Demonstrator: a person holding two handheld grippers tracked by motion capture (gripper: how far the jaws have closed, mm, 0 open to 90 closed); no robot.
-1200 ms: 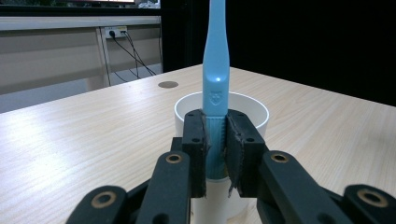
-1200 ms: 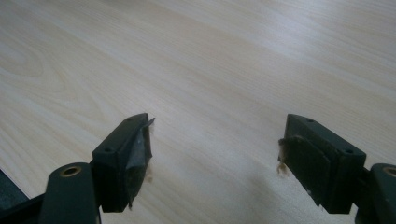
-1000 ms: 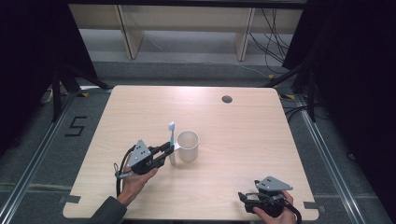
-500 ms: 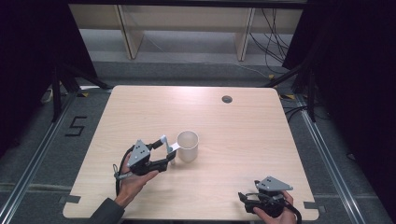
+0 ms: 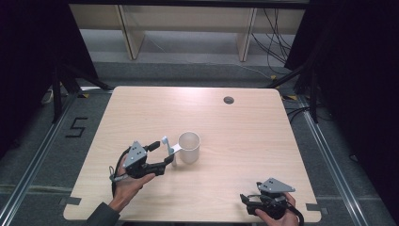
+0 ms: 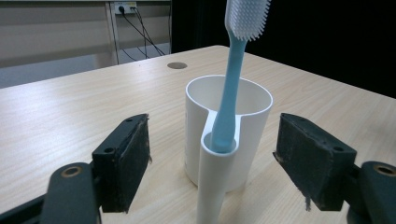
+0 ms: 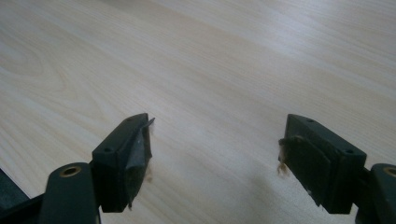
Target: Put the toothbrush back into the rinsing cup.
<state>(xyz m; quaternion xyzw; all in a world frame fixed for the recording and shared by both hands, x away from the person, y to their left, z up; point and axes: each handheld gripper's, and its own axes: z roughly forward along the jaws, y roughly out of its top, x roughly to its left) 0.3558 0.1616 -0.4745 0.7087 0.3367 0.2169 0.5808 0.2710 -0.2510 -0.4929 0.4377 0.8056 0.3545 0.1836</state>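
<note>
1. The left gripper had just been opening its jaws: a second earlier they were pinched on the toothbrush, and now they stood wide on either side of it with both pads clear of it.
2. The toothbrush stood upright in the narrow side tube of the white cup, bristles at the top, no longer in the gripper. The high view showed the cup near the middle of the worktop, just beside the left gripper.
3. Judged from this, the brush had been set in its holder and let go, so what remained for the left hand was probably to back away without knocking it.
4. The right gripper was open with nothing between its jaws, over bare wood. In the high view it sat at the near right corner of the worktop, well apart from the cup, as it did a second earlier.
5. The foot of the brush handle was hidden inside the tube, so how deep it sat could not be told. The tip of the bristle head was cut off by the top edge of the left gripper view, and the tube's base by the bottom edge.
6. In the high view the brush was small and partly masked by the left gripper's jaws.
</note>
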